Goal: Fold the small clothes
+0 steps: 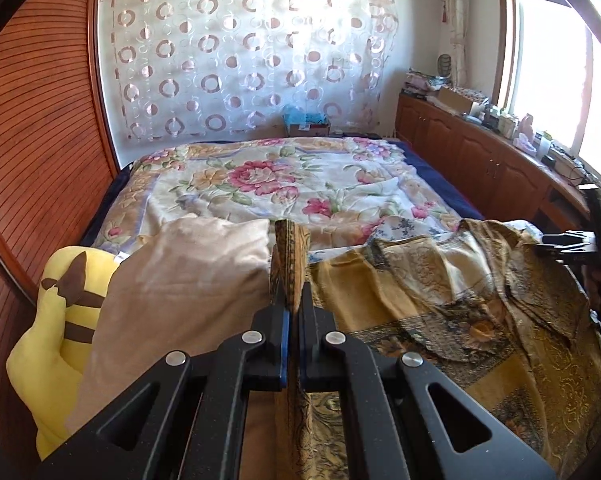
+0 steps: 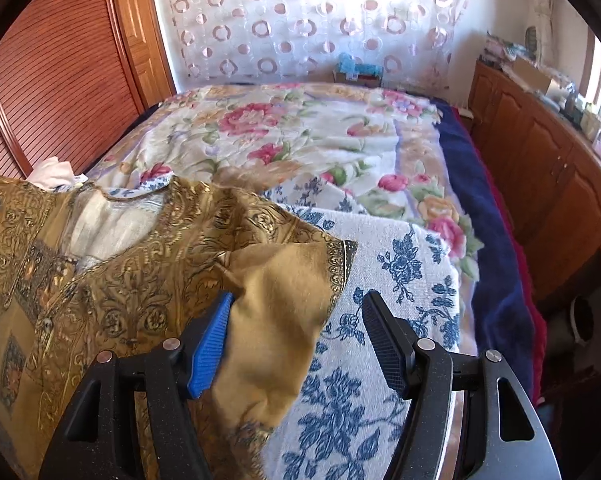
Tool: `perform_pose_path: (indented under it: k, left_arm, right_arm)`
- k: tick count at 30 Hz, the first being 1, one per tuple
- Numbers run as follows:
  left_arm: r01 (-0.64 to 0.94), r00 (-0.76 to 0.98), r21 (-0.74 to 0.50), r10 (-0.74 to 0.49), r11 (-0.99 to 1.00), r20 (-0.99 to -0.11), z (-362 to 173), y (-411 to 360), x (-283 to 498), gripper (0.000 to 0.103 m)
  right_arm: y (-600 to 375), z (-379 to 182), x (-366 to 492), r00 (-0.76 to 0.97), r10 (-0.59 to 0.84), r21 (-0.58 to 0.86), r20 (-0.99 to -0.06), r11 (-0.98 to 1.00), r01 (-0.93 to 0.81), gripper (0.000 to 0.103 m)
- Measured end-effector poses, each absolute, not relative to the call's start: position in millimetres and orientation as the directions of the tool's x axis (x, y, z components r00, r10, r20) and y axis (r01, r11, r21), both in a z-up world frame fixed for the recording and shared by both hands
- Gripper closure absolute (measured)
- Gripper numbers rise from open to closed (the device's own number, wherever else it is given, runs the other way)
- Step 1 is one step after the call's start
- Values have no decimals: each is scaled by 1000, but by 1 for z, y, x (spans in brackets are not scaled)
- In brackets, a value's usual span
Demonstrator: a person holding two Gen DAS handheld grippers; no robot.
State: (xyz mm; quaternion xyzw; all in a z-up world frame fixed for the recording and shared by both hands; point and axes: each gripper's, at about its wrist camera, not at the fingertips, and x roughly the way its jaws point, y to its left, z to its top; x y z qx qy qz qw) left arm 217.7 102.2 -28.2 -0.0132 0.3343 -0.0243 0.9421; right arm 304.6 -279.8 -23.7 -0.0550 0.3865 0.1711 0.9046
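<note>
A gold patterned top lies spread on the bed in front of me. My left gripper is shut on a bunched edge of it, which stands up between the fingers. In the right wrist view the same gold top lies at the left, its plain yellow sleeve turned over. My right gripper is open, its jaws wide apart around the sleeve's edge; the blue pad touches the cloth. The right gripper also shows at the far right of the left wrist view.
A white cloth with blue flowers lies under the top. A beige pillow and a yellow plush toy sit at the left. A floral blanket covers the bed. Wooden cabinets line the right; a wooden wardrobe stands at the left.
</note>
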Motion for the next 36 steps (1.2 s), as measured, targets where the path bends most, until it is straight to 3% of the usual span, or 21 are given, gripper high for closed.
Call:
perform_pose_path:
  k: [2, 4, 5, 8, 22, 36]
  left_arm:
    - [50, 782, -47, -69, 998, -619, -23, 98, 212, 99]
    - [66, 788, -55, -86, 996, -610, -18, 94, 205, 99]
    - [73, 789, -57, -92, 996, -607, -16, 93, 202, 99]
    - [88, 799, -65, -109, 994, -591, -8, 89, 191, 100]
    - [97, 857, -91, -130, 991, -499, 15, 90, 117, 100]
    - [71, 885, -134, -124, 988, -449, 3, 110, 12, 100]
  right_arm:
    - [-278, -28, 313, 621, 276, 50, -734, 933, -356, 36]
    - [-274, -28, 314, 616, 288, 43, -733, 923, -381, 55]
    - [-273, -27, 314, 612, 309, 48, -728, 914, -404, 70]
    - [-274, -25, 313, 593, 330, 66, -735, 905, -421, 92]
    - [-285, 44, 186, 772, 392, 14, -500, 895, -446, 95]
    - [-311, 24, 21, 814, 393, 1, -428, 901, -435, 95]
